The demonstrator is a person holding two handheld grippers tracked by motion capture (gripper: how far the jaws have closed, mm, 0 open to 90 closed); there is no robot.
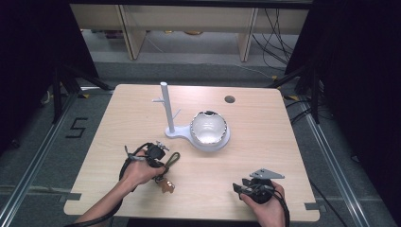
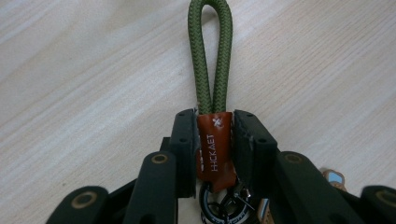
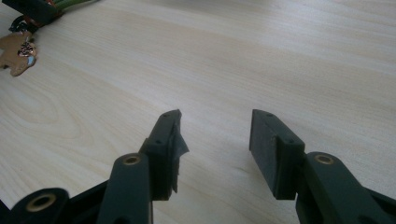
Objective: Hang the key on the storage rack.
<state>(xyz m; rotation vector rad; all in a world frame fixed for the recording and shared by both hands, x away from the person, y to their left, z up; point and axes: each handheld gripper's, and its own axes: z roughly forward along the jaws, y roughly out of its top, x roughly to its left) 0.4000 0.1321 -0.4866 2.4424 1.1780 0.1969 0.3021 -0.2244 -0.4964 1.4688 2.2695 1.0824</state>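
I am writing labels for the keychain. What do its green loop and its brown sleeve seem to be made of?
The green loop looks like braided cord, probably nylon: a herringbone weave shows, matte. The brown sleeve looks like smooth leather or an imitation, with white stitching and printed letters; the left gripper is shut on it.

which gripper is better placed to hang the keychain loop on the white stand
Left. The left gripper is already shut on the keychain, its green loop sticking out free, and sits nearer the white stand. The right gripper is open, holding nothing.
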